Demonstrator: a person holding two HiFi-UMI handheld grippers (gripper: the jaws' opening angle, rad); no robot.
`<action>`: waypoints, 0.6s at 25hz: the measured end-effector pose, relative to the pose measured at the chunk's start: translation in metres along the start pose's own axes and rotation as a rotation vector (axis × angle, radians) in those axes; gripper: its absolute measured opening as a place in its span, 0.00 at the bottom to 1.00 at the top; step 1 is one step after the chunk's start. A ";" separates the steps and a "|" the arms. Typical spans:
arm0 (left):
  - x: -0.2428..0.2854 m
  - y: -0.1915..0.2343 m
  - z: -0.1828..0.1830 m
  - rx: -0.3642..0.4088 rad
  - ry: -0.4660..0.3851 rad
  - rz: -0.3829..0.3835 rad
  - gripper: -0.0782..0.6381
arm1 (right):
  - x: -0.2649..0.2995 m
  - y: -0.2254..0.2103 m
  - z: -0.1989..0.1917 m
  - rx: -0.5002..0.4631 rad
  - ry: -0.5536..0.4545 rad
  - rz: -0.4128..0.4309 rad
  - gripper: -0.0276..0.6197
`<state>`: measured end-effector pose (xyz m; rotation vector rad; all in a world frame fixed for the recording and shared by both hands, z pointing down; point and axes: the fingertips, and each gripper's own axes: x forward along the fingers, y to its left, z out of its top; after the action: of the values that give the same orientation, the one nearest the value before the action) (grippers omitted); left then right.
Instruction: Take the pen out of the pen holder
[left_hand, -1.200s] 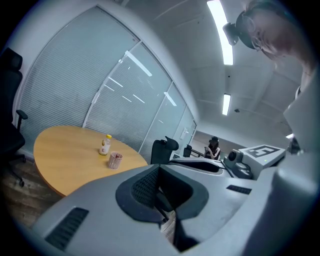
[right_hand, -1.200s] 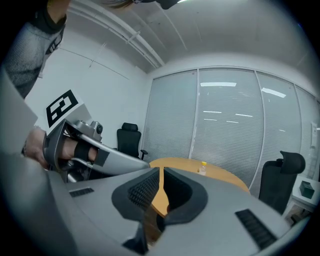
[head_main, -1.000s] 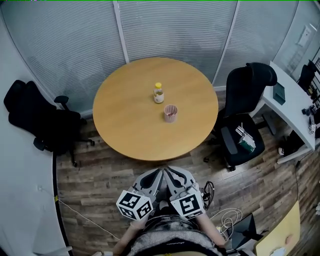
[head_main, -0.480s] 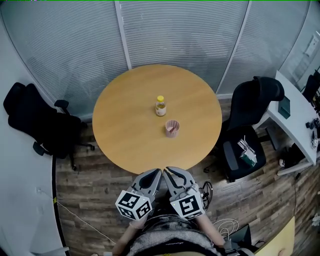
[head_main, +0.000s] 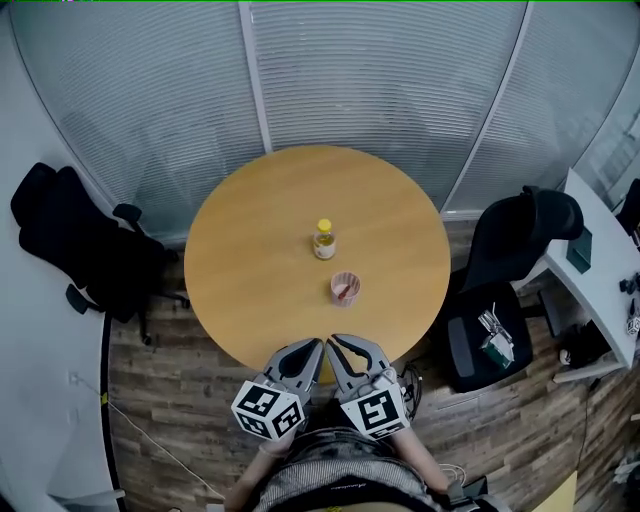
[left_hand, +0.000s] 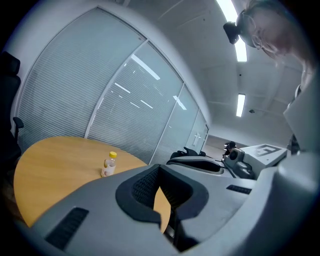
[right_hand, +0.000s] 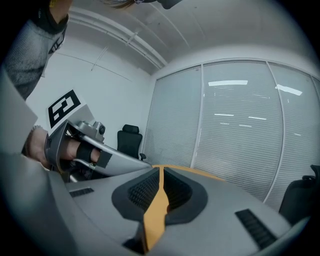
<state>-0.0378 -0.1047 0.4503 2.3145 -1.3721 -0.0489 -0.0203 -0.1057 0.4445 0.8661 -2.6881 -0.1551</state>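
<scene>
round wooden table (head_main: 260, 250) straight ahead of you, small yellow-capped bottle (head_main: 324, 241) upright near its middle. black chair (head_main: 85, 250) to your left, well apart from the table. second black chair (head_main: 510, 270) to your right, near the rim, with some small items (head_main: 493, 340) on the seat. white desk (head_main: 600, 270) beyond it. blinds (head_main: 380, 90) behind the table. wood-plank floor (head_main: 180, 400) underneath.

1. The left gripper (head_main: 304, 353) and right gripper (head_main: 346, 351), at bottom centre of the head view, have smooth grey moulded shells with rounded tips.
2. Each carries a white cube (head_main: 268, 410) printed with black square markers.
3. Black ribbed pads (right_hand: 144, 192) line the jaws.
4. The sleeve (right_hand: 34, 50), upper left in the right gripper view, is grey knit.
</scene>
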 end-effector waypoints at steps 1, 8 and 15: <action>0.006 0.002 0.002 -0.001 -0.005 0.007 0.12 | 0.004 -0.007 -0.001 -0.003 -0.001 0.005 0.10; 0.032 0.023 0.012 0.003 -0.026 0.049 0.12 | 0.026 -0.038 -0.013 0.009 0.003 0.008 0.10; 0.042 0.050 0.019 -0.002 0.006 0.040 0.12 | 0.050 -0.049 -0.017 0.043 0.030 -0.026 0.10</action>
<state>-0.0628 -0.1669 0.4612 2.2834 -1.4141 -0.0315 -0.0260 -0.1745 0.4635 0.9084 -2.6624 -0.0901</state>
